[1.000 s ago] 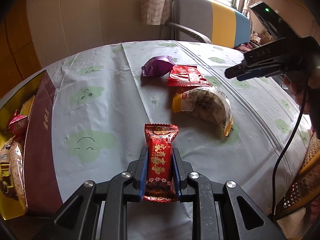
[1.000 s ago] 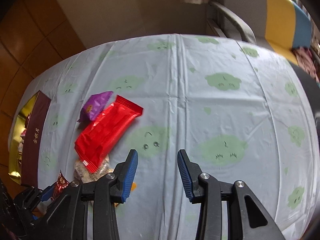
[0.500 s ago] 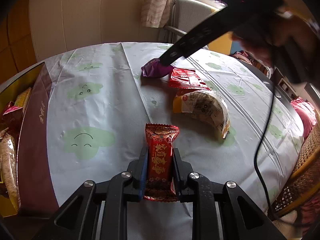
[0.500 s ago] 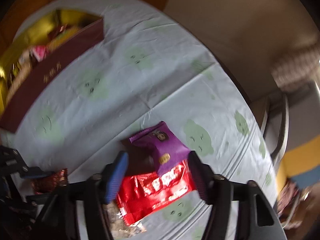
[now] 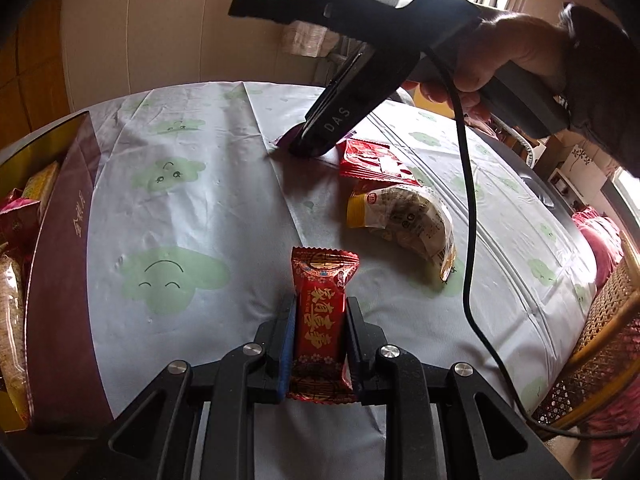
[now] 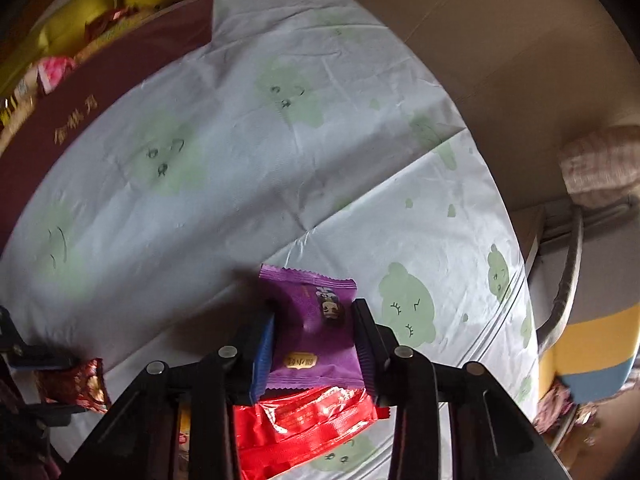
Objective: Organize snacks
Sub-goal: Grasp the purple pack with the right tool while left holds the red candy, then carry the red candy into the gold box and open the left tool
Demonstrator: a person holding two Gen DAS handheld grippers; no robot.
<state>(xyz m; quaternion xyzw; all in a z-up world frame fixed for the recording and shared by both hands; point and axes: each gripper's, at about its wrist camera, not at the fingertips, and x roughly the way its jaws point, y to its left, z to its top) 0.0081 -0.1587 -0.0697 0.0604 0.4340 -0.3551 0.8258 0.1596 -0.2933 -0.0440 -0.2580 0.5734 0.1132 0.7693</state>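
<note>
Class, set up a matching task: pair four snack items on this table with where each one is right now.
Things:
1. purple packet
2. small red packet
3. clear bag
4. pink packet

Places:
A. in the box
B. loose on the cloth
C. between the right gripper fingers
D. between the left gripper fingers

Pairs: 1-C, 2-D, 3-B, 4-A

Both claw-mounted fisheyes look steeply down, close, sharing the tablecloth (image 5: 208,208).
</note>
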